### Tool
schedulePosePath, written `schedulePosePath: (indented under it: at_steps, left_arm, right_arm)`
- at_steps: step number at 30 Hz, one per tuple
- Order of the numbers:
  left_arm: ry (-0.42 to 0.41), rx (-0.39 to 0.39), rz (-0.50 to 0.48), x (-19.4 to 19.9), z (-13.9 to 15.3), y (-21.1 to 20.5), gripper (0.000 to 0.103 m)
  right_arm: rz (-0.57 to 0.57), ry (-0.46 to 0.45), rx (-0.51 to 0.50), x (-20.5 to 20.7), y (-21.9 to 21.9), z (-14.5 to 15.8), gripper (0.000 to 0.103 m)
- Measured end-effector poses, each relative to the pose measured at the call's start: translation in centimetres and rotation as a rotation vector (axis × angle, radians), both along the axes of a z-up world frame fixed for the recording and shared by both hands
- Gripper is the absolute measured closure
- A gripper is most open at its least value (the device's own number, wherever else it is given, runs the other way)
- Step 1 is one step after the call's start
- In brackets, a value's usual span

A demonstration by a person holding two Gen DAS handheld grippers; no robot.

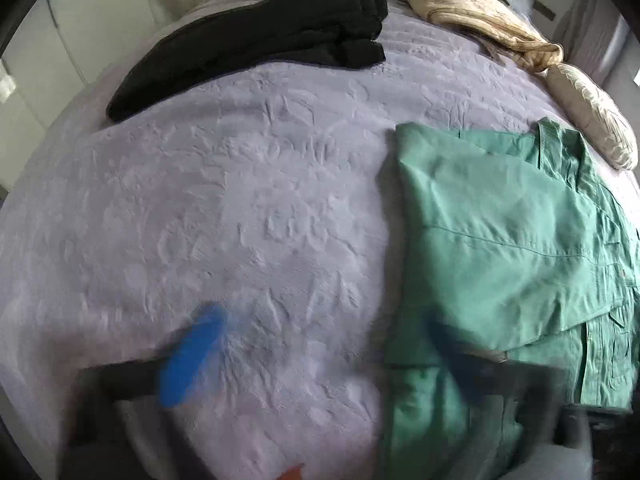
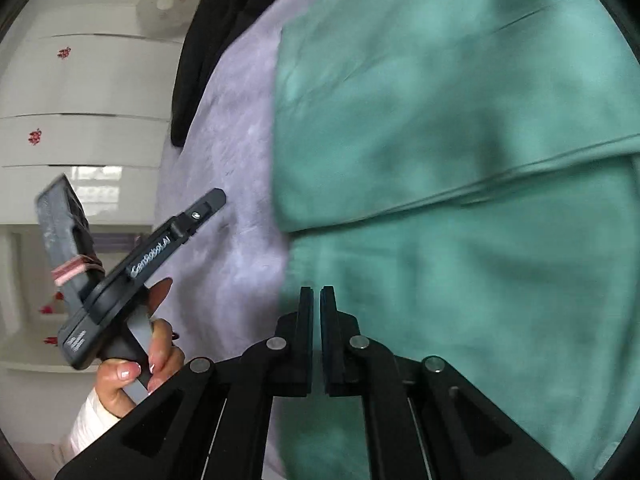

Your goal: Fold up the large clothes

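A green garment point(image 1: 512, 240) lies partly folded on the lilac bedspread point(image 1: 240, 220), at the right in the left wrist view. My left gripper point(image 1: 320, 356) is open and empty, blurred by motion; its blue right finger point(image 1: 444, 344) is over the garment's left edge and its left finger point(image 1: 192, 356) is over the bedspread. In the right wrist view the garment point(image 2: 460, 160) fills the frame with a fold line across it. My right gripper point(image 2: 316, 300) is shut just above the garment's left edge, with nothing seen between its fingers. The left gripper's body shows there in a hand point(image 2: 140, 264).
A folded black garment point(image 1: 260, 44) lies at the far left of the bed. A cream bundle point(image 1: 480, 16) and a pale pillow point(image 1: 592, 120) lie at the far right. White drawers point(image 2: 80, 92) stand beside the bed.
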State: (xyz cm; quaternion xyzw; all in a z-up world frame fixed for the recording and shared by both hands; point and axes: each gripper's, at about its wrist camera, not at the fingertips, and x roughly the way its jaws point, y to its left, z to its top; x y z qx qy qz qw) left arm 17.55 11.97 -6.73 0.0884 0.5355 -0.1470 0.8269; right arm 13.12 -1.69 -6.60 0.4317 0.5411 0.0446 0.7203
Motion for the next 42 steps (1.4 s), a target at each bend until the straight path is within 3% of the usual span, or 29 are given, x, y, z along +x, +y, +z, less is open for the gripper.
schedulePosePath:
  at_steps: [1, 3, 4, 11, 13, 14, 15, 20, 22, 24, 27, 31, 32, 33, 35, 42]
  left_arm:
    - [-0.001, 0.002, -0.01, -0.3, -0.1, -0.4, 0.0]
    - [0.011, 0.0, -0.039, -1.1, -0.6, -1.6, 0.0]
    - [0.018, 0.0, -0.047, -1.5, -0.8, -2.2, 0.0]
    - [0.057, 0.032, -0.078, -2.6, -2.3, -6.2, 0.0]
    - [0.049, 0.05, -0.103, -3.0, -2.4, -7.5, 0.0]
    - [0.041, 0.057, -0.112, -3.2, -2.3, -7.9, 0.0]
    - [0.03, 0.062, -0.116, -3.4, -2.1, -8.2, 0.0]
    - [0.001, 0.115, -0.125, -3.4, -3.6, -11.4, 0.0]
    - [0.027, 0.135, -0.13, -3.7, -4.3, -11.9, 0.0]
    - [0.05, 0.131, -0.14, -3.8, -4.9, -12.6, 0.0]
    - [0.059, 0.128, -0.166, -4.3, -4.9, -13.3, 0.0]
    - [0.082, 0.108, -0.234, -5.1, -4.7, -15.2, 0.0]
    - [0.097, 0.099, -0.258, -5.5, -4.7, -16.0, 0.0]
    - [0.105, 0.095, -0.27, -5.7, -4.7, -16.5, 0.0]
    - [0.129, 0.082, -0.308, -6.5, -4.9, -18.2, 0.0]
    - [0.164, 0.048, -0.423, -9.4, -4.8, -23.4, 0.0]
  right_arm:
    - [-0.021, 0.005, -0.02, -0.9, -1.2, 0.3, 0.086]
    - [-0.082, 0.019, -0.06, -2.6, -3.5, 0.7, 0.041]
    - [-0.116, 0.015, -0.073, -3.6, -4.7, 1.0, 0.034]
    - [-0.329, -0.008, -0.174, -8.7, -13.1, 2.2, 0.034]
    - [-0.366, -0.034, -0.194, -8.6, -15.9, 2.5, 0.051]
    - [-0.373, -0.039, -0.208, -8.4, -16.8, 2.7, 0.076]
    - [-0.382, -0.029, -0.238, -8.5, -18.1, 3.0, 0.083]
    - [-0.342, 0.061, -0.373, -7.4, -21.1, 2.3, 0.083]
    - [-0.343, 0.107, -0.365, -8.5, -22.4, 1.4, 0.098]
    - [-0.378, 0.094, -0.314, -10.0, -23.3, 1.2, 0.103]
    - [-0.403, 0.101, -0.303, -12.2, -23.6, 1.6, 0.097]
    - [-0.424, 0.066, -0.183, -16.0, -23.6, 2.1, 0.094]
    - [-0.429, 0.066, -0.173, -16.7, -23.4, 2.1, 0.082]
    - [-0.44, 0.066, -0.165, -17.3, -23.4, 2.3, 0.06]
    - [-0.47, 0.049, -0.158, -19.3, -23.2, 2.8, 0.033]
    - [-0.559, -0.006, -0.123, -24.5, -25.6, 4.3, 0.033]
